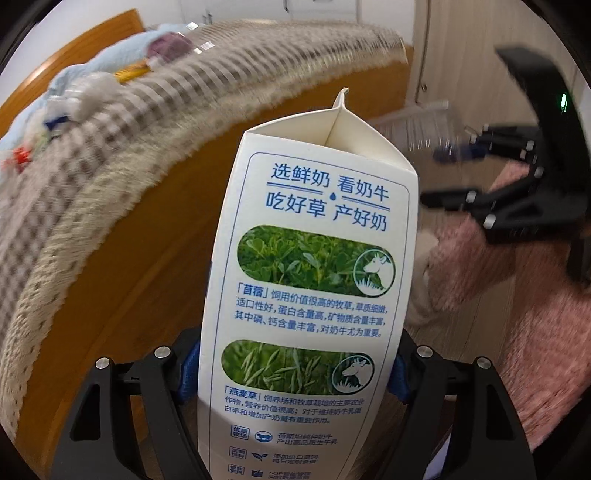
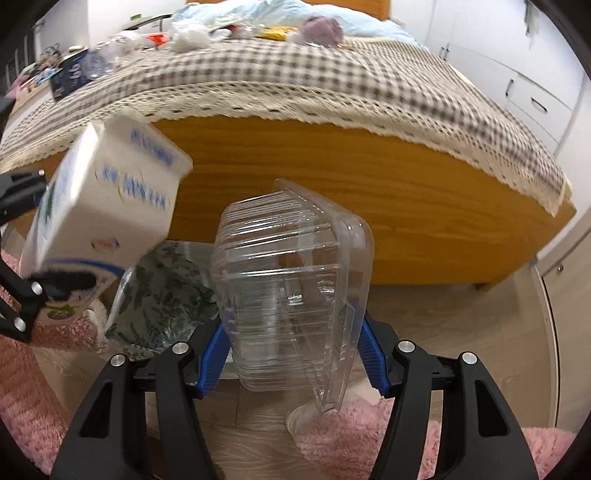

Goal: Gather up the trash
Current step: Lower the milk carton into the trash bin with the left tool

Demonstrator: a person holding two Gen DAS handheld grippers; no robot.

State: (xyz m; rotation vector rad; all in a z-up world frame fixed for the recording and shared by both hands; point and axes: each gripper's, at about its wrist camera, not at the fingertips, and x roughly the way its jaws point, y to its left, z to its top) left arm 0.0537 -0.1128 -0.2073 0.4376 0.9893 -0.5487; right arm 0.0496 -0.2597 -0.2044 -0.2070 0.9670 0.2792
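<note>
A white milk carton [image 1: 314, 280] with blue print and green pictures stands upright between the blue pads of my left gripper [image 1: 295, 369], which is shut on its lower part. My right gripper [image 2: 291, 354] is shut on a clear ribbed plastic container [image 2: 291, 288], which is empty. In the right wrist view the carton [image 2: 107, 218] hangs tilted at the left in the left gripper [image 2: 40, 232], above a leaf-patterned bag [image 2: 162, 295] on the floor. The left wrist view shows the right gripper [image 1: 450, 170] at the right with the blurred container [image 1: 417, 129].
A bed with a checked cover [image 2: 332, 77] and an orange wooden frame [image 2: 332, 206] fills the space ahead. Bottles, wrappers and cloth lie on the bed [image 2: 192, 33]. Pink fluffy fabric [image 2: 351, 435] lies low on the wood floor. White cupboards [image 2: 532, 99] stand to the right.
</note>
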